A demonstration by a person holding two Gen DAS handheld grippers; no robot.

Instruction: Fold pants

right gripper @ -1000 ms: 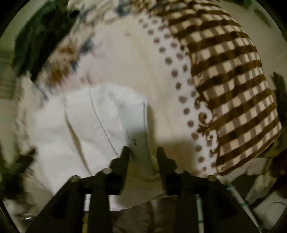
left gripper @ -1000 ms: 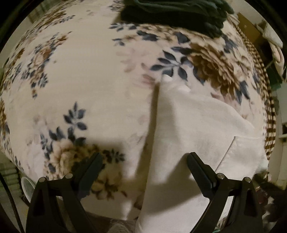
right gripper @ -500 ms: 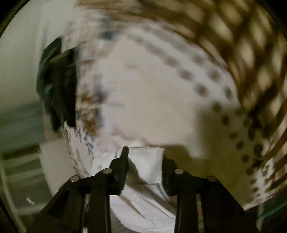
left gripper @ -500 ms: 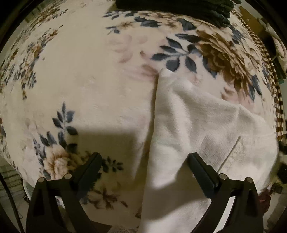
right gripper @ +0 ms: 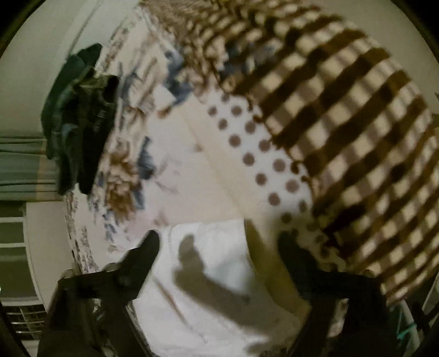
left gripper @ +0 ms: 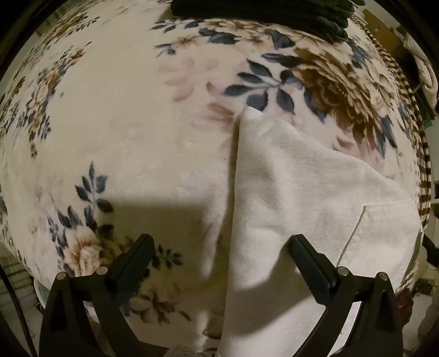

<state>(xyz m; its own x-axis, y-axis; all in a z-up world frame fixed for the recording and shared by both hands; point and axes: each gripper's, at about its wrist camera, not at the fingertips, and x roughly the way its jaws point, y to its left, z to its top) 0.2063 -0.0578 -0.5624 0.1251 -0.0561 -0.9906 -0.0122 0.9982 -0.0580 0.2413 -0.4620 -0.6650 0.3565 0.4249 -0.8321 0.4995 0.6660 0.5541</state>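
White pants [left gripper: 296,197] lie folded on a floral blanket [left gripper: 123,131], a corner pointing away from me and a pocket seam at the right. My left gripper [left gripper: 219,247] is open and empty, hovering over the pants' left edge. In the right wrist view the white pants [right gripper: 219,274] lie under my right gripper [right gripper: 219,244], which is open and empty just above the cloth. The view is blurred.
A pile of dark green clothes [left gripper: 260,13] sits at the far edge of the bed; it also shows in the right wrist view [right gripper: 79,118]. A brown checked blanket [right gripper: 343,123] with a dotted border covers the right side.
My right gripper has let go of the pants' waistband and opened, swinging left over the cloth. My left gripper has stayed open and moved slightly closer.
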